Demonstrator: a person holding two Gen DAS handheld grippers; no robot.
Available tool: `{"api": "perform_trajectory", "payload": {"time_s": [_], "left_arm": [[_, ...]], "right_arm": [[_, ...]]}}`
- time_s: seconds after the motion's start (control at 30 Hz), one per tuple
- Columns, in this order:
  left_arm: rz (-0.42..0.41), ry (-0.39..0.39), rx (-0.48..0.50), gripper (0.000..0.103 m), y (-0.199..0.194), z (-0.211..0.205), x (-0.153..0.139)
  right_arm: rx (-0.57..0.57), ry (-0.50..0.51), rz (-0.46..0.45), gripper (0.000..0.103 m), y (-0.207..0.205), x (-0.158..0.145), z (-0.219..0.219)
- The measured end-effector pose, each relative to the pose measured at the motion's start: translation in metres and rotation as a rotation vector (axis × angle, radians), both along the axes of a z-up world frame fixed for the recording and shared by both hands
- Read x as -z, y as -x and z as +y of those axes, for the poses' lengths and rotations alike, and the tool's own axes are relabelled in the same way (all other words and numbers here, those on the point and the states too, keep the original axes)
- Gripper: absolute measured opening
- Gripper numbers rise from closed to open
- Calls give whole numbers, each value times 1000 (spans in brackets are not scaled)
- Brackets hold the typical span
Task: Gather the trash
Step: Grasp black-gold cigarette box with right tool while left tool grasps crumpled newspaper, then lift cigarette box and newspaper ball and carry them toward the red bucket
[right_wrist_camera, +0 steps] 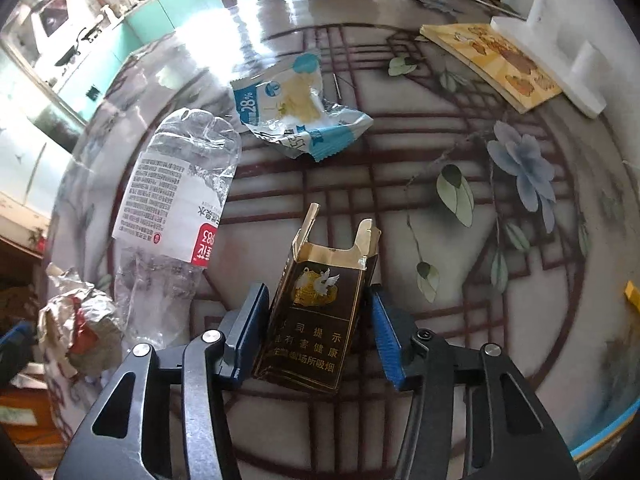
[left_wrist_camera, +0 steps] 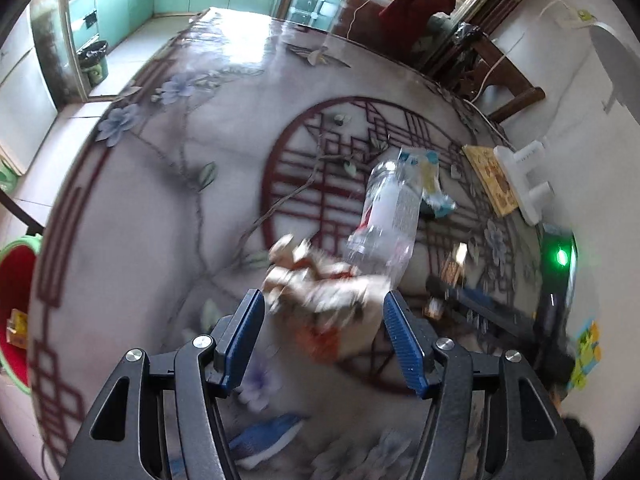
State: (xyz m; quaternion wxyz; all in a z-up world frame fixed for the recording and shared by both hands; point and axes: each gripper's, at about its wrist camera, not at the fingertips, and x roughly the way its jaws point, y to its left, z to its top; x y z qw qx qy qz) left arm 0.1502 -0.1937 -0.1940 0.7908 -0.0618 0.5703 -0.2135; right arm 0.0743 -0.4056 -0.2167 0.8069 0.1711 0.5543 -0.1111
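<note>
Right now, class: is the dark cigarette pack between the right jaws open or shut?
Open. The cigarette pack has its gold-lined top flaps standing up and its lid torn away, showing the inside.

Bottle (right_wrist_camera: 176,208) lies left of carton (right_wrist_camera: 316,316), wrapper (right_wrist_camera: 300,116) behind.

Glossy floral table (left_wrist_camera: 160,208) – teal cabinets (left_wrist_camera: 120,0) behind

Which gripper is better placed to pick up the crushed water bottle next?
Left. The left gripper is open, though crumpled wrapper lies between its fingers, just short of the crushed bottle. The right gripper is already shut on the cigarette pack.
</note>
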Motion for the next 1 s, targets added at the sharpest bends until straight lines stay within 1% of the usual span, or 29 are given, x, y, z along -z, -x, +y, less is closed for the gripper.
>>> {"api": "perform_trajectory", "payload": {"time_s": [0.07,0.13,0.2,0.27,0.33,0.37,0.4,0.5,0.53,0.6,0.67,0.7,0.77,0.83,0.87,1.0], "left_arm": [[21,-2,-3,61,-10,-10,9],[67,-8,-5,61,-18,-16,21],[112,-16,-4,61,-21,-19,33],[176,-11,5,61,-23,-20,48],[197,9,2,59,-21,-17,55],[184,8,10,53,-19,-17,54],[168,12,34,41,-17,-18,52],[134,2,63,33,-11,-20,45],[128,8,67,33,-10,-18,42],[100,17,67,31,-6,-11,34],[46,8,70,31,0,-2,21],[10,-6,73,31,4,2,13],[-74,-60,85,31,14,9,-4],[-132,-97,99,32,21,18,-15],[-151,-106,100,32,25,23,-20],[-197,-109,68,32,36,49,-35]], "right_arm": [[-8,16,0,49,6,-1,-1],[-20,40,1,50,6,0,-2],[-13,29,-2,51,9,1,-6],[-8,25,-3,51,7,4,-12],[-13,34,-1,51,7,3,-12],[-16,39,-1,51,6,2,-12],[-18,43,-2,51,6,1,-12],[-16,42,-4,51,8,-2,-11],[-13,41,-4,51,2,-1,-7],[-10,43,-16,51,3,-7,-5],[-13,49,-43,51,5,-19,1],[-16,52,-55,51,7,-25,4],[-25,61,-92,51,11,-44,12],[-35,69,-117,51,15,-57,21],[-46,78,-132,51,17,-66,28],[-94,106,-166,51,17,-86,59]]}}
